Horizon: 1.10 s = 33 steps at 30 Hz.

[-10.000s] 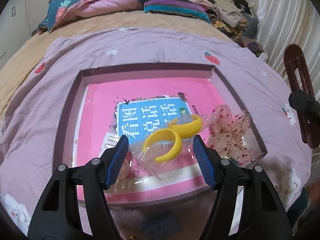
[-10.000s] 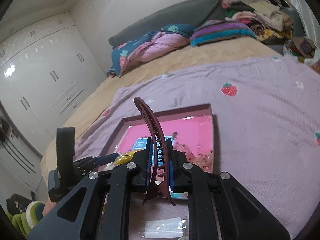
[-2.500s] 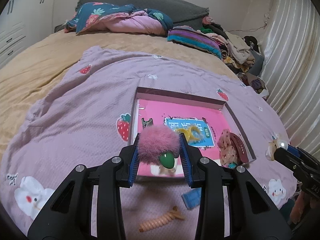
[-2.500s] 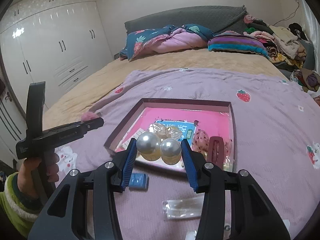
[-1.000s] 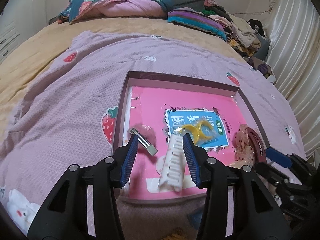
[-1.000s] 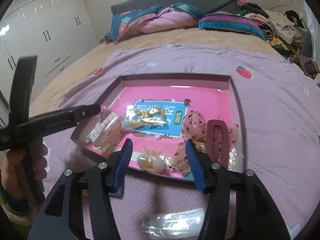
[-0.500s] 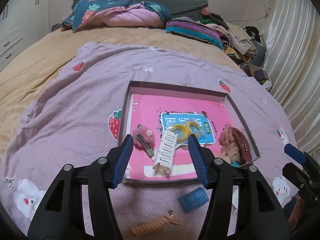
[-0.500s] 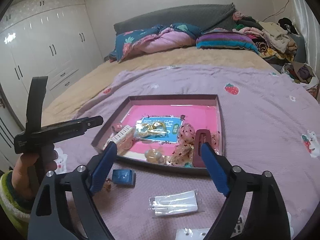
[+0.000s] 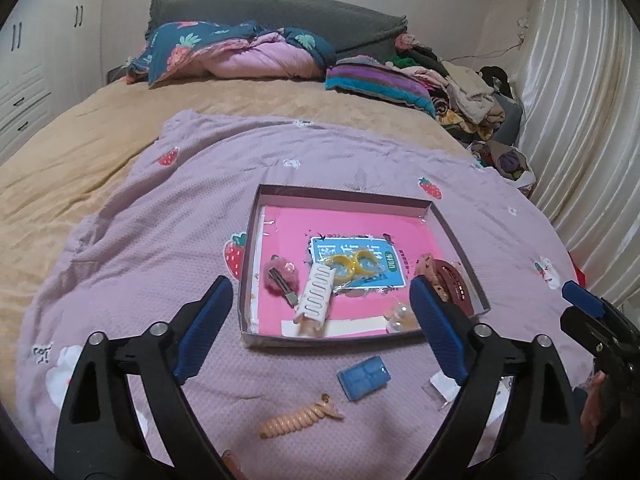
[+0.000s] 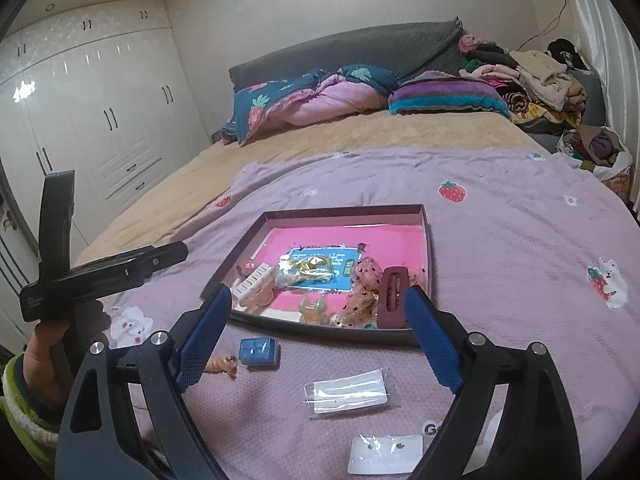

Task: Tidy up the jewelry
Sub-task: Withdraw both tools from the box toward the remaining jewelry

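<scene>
Soft, even indoor light, rather dim and warm. A bright glare spot sits on the glossy wardrobe doors (image 10: 25,92). Shadows are faint. Fisheye bending curves the bed (image 9: 120,128) edges; dark vignette fills corners. Focus is reasonably sharp.

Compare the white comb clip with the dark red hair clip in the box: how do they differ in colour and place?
The white comb clip is pale with a row of slots; the dark red hair clip is maroon. The white one lies toward the box's left side beside a pink fluffy clip; the red one lies along its right wall. Both lie inside, untouched.
</scene>
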Each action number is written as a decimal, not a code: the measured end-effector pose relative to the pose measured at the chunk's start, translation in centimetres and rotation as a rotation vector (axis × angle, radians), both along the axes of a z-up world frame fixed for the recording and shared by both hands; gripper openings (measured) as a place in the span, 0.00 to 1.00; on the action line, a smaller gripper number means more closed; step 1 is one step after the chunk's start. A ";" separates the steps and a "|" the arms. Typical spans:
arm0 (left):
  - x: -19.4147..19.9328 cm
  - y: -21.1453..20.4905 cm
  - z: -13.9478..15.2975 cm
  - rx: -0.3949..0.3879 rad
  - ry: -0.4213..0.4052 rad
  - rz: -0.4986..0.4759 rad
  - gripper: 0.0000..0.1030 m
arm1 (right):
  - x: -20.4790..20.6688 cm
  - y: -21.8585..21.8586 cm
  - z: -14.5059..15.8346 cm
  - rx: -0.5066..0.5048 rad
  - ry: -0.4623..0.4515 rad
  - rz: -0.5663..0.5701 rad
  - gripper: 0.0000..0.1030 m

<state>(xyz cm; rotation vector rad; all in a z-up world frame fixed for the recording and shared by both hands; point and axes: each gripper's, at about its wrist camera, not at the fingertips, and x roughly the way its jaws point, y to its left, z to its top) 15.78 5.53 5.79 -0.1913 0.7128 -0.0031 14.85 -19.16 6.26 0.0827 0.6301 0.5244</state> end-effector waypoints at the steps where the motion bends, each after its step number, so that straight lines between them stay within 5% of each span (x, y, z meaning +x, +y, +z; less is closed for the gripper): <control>1: -0.2 -0.1 0.1 0.003 -0.004 0.000 0.85 | -0.1 -0.1 0.1 0.000 -0.001 0.000 0.86; 33: -5.7 0.4 -4.2 0.067 0.080 0.010 0.87 | -4.4 -1.8 -3.5 -0.124 0.052 0.018 0.90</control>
